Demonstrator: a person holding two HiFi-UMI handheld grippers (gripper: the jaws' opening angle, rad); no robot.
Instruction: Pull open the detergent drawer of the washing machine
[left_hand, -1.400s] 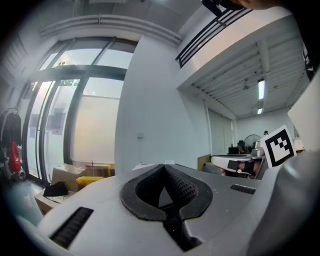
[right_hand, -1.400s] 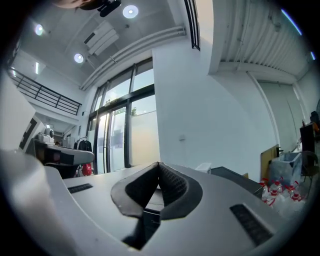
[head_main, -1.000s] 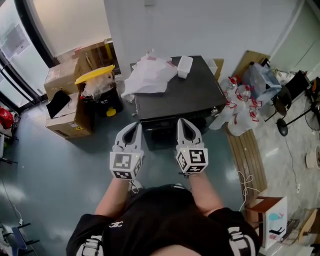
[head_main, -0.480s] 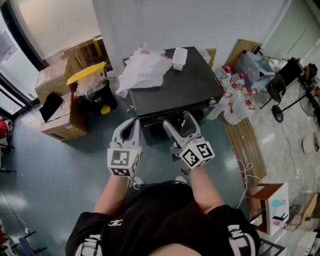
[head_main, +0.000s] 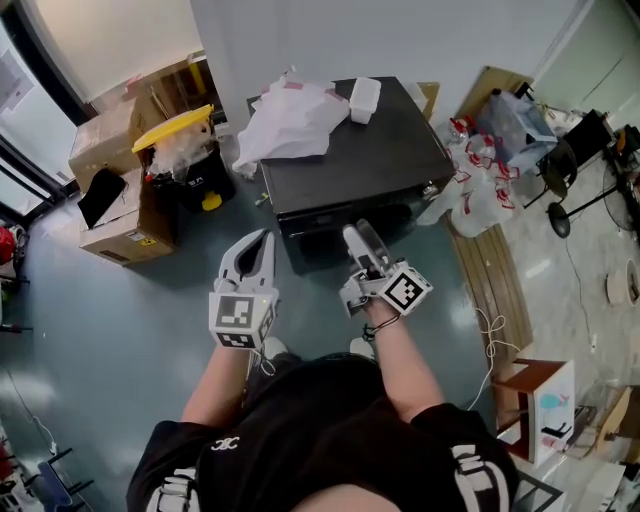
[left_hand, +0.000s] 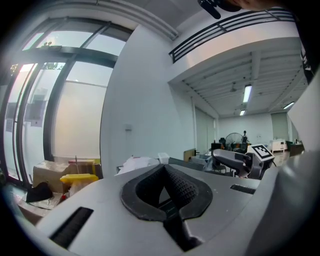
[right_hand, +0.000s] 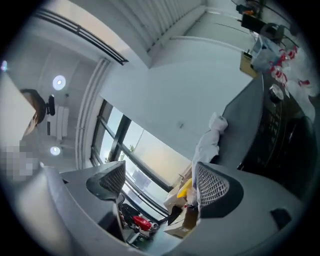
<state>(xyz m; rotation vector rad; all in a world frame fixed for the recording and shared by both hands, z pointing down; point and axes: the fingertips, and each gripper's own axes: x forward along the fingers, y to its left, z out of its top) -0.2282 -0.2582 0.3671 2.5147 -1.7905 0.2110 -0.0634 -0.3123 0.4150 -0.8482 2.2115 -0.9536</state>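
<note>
My left gripper (head_main: 263, 237) has its jaws pressed together with nothing between the pads, and it hangs over the floor in front of the left front corner of the washing machine (head_main: 370, 165), apart from it. My right gripper (head_main: 362, 238) is rolled onto its side. Its jaws have just been opening and now stand wide, and only the far window and wall show in the gap. Its tips reach toward the middle of the machine's front edge, close to the dark front panel (head_main: 318, 238), though I cannot tell whether they touch it. I cannot pick out the detergent drawer on that shadowed panel. In the right gripper view the front shows at the right edge with a round dial (right_hand: 275, 92) on it. A crumpled white plastic bag (head_main: 293, 122) lies at the back left corner of the machine's top. A small white box (head_main: 364, 98) sits at the back edge beside the bag.
</note>
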